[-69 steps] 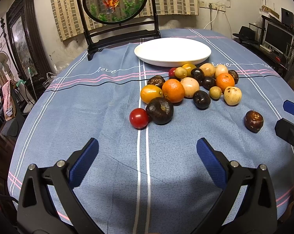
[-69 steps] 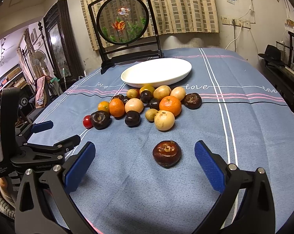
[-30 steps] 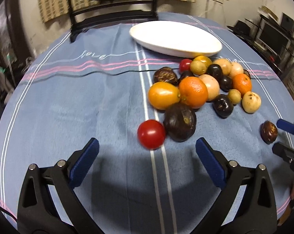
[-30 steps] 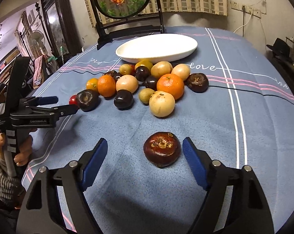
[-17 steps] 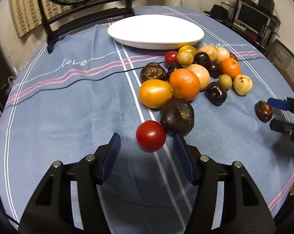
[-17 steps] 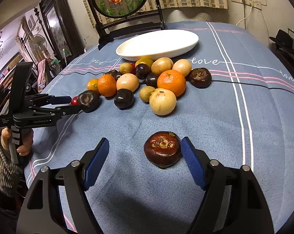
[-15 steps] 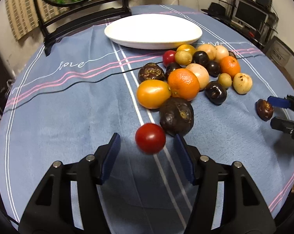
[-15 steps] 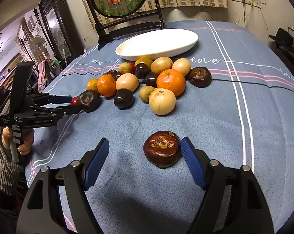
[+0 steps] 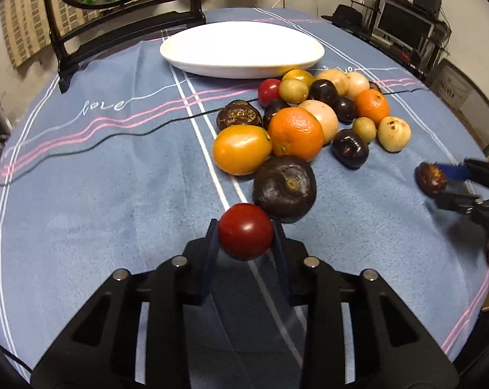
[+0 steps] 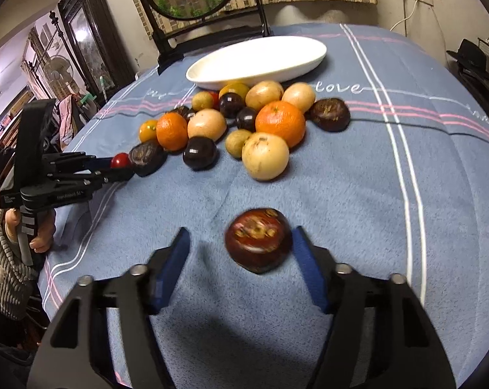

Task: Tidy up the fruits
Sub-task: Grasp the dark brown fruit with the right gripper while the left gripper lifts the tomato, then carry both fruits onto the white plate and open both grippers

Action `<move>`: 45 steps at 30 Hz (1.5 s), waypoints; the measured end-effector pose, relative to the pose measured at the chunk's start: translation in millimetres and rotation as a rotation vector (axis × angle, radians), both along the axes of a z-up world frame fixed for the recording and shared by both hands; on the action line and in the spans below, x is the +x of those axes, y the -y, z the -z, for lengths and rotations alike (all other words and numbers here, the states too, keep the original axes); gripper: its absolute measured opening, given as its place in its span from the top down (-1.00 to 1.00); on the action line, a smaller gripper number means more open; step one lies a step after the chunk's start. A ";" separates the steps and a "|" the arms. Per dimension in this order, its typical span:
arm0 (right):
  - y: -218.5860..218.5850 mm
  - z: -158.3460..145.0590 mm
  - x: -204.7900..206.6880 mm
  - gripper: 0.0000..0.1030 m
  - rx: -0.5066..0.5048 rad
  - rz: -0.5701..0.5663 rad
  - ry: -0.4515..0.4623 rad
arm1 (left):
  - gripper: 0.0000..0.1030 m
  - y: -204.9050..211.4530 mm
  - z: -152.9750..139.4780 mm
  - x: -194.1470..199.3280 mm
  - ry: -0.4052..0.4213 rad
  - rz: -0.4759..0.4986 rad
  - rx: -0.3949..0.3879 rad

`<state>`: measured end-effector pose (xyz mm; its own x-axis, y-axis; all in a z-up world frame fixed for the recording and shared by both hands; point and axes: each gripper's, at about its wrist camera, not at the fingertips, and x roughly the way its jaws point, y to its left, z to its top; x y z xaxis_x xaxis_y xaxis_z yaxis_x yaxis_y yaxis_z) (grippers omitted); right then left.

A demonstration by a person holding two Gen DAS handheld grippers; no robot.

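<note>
The left gripper (image 9: 245,238) clenches the red tomato (image 9: 245,230) just beside the fruit pile. The right gripper (image 10: 241,256) is released — the dark red fruit (image 10: 258,244) lies between its pads. The blue tablecloth (image 10: 358,175) reads "love" — near the white plate (image 10: 257,58).

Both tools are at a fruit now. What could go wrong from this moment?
1. The left tool clamps the red tomato, which sits close to the dark mangosteen; lifting carelessly may nudge it and make it roll.
2. The right tool is open around the brown fruit, which lies nearer the right pad; closing may push it sideways.
</note>
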<state>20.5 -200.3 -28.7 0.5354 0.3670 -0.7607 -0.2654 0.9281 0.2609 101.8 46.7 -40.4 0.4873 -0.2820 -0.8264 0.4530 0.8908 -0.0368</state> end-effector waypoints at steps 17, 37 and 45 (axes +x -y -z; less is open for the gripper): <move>-6.0 1.7 9.8 0.15 0.006 -0.024 -0.016 | 0.38 1.7 -3.2 -18.7 0.040 -0.041 0.015; -17.4 -60.3 197.5 0.17 -0.033 0.012 0.138 | 0.38 71.5 -69.3 148.5 0.080 -0.097 -0.041; -28.1 -41.4 230.7 -0.28 -0.123 -0.011 0.152 | 0.35 74.6 -30.1 194.1 -0.003 -0.130 -0.037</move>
